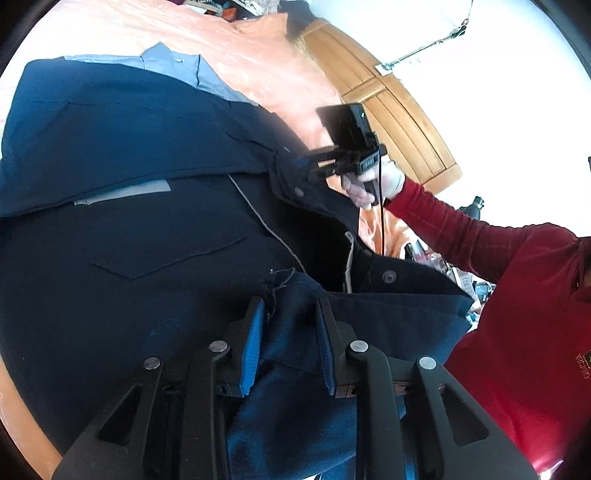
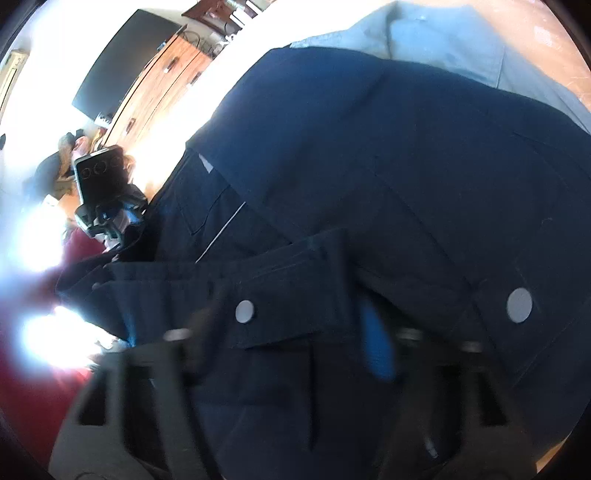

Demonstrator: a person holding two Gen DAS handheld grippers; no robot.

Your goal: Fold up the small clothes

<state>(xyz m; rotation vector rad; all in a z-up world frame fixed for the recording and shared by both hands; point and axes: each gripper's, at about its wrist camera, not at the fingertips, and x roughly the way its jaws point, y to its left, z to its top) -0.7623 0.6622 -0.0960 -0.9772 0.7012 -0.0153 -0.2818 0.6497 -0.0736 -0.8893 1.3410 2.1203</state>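
Both claws — left claw (image 1: 290, 314), right claw (image 1: 308, 166) — grip the navy shorts (image 1: 147, 229).

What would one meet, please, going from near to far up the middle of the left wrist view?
left gripper closed on dark navy cloth → navy garment's pocket flap → light blue shirt → orange bedcover

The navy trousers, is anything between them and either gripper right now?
Nothing visible. The left gripper has the navy trousers bunched between its blue pads, and the right gripper pinches the waistband. A light blue shirt lies beneath.
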